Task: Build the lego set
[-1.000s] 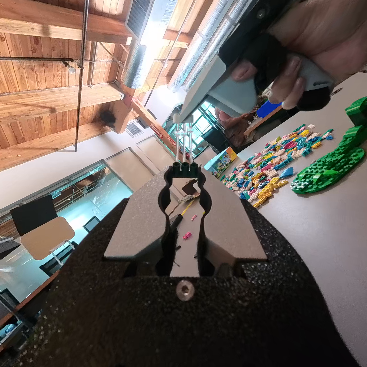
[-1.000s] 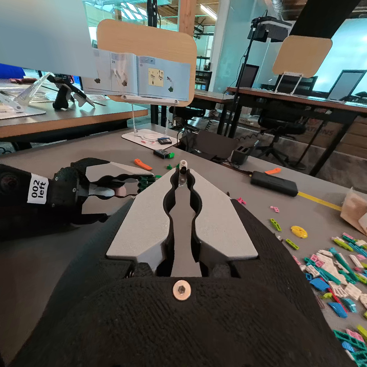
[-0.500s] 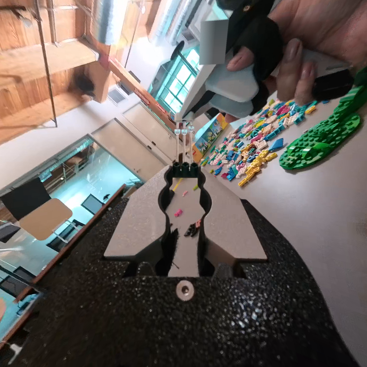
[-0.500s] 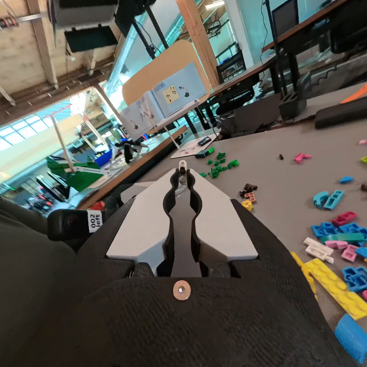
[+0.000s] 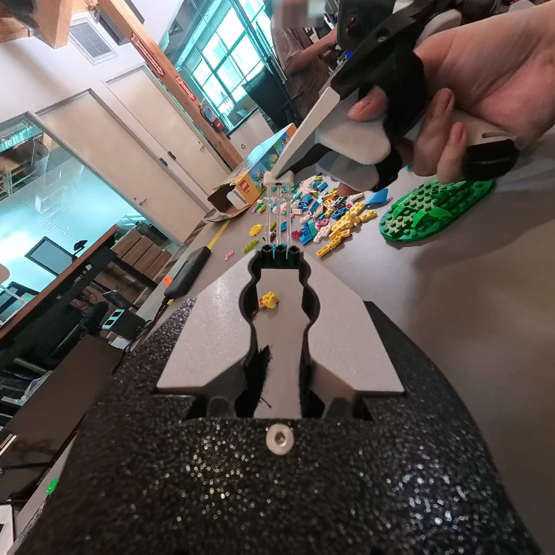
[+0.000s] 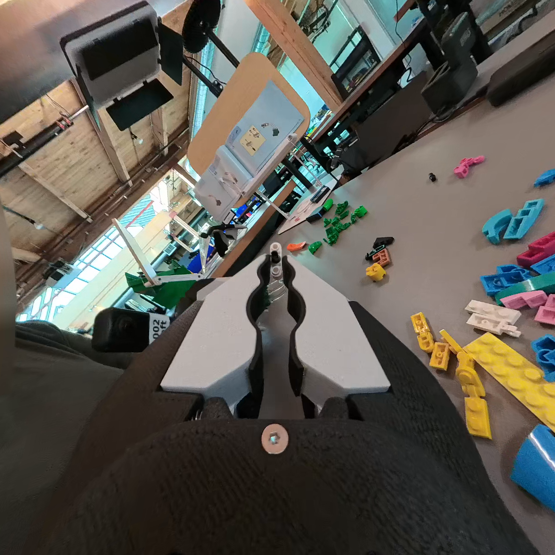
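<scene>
The left hand-held gripper (image 5: 280,259) pinches a dark green brick (image 5: 280,255) between its fingertips, above the grey tabletop (image 5: 450,300). Three clear rods (image 5: 279,222) rise from the brick's studs. At their far ends the right hand-held gripper (image 5: 277,179), held by a hand (image 5: 480,81), is pressed together on a white plate (image 5: 277,179) that caps the rods. In the right wrist view this plate (image 6: 274,250) sits between the closed fingertips of the right hand-held gripper (image 6: 274,258), with the rods (image 6: 276,288) showing in the gap behind it.

Below the brick, a yellow piece (image 5: 269,299) lies on the tabletop. Beyond the brick lies a pile of loose bricks (image 5: 324,210). Right of the pile rests a green baseplate (image 5: 435,210). Beyond the pile stands the set's box (image 5: 255,174). In the right wrist view, an instruction booklet (image 6: 249,162) stands on a holder at the tabletop's far edge.
</scene>
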Tool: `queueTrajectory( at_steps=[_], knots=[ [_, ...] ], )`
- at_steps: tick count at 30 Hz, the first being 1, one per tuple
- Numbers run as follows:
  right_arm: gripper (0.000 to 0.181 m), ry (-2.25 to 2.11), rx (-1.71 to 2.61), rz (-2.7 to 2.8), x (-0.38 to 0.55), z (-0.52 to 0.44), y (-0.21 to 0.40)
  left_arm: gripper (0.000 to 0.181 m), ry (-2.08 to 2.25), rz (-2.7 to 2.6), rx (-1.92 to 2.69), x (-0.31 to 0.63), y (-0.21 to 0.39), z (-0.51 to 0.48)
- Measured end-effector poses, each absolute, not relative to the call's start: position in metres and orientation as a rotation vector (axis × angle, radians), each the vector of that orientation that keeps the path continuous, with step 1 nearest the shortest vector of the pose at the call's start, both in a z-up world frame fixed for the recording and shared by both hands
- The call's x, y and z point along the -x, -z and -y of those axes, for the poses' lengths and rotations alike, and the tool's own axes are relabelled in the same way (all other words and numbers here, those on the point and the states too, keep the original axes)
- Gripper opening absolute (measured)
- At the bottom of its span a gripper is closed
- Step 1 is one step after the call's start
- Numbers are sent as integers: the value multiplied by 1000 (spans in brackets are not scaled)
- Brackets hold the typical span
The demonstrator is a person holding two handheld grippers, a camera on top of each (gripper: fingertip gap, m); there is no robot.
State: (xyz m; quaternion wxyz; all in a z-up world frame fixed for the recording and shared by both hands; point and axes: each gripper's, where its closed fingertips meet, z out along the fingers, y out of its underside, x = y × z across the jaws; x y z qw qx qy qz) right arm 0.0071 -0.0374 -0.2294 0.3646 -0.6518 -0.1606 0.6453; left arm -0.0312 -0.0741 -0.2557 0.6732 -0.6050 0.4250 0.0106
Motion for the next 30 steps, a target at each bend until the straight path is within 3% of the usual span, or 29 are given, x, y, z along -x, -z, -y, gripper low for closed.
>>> queueTrajectory(
  at_steps=[30],
  knots=[
    [6,-1543,1713,608,-6,44,229,22,10,-980,1166,25,238,89]
  ],
)
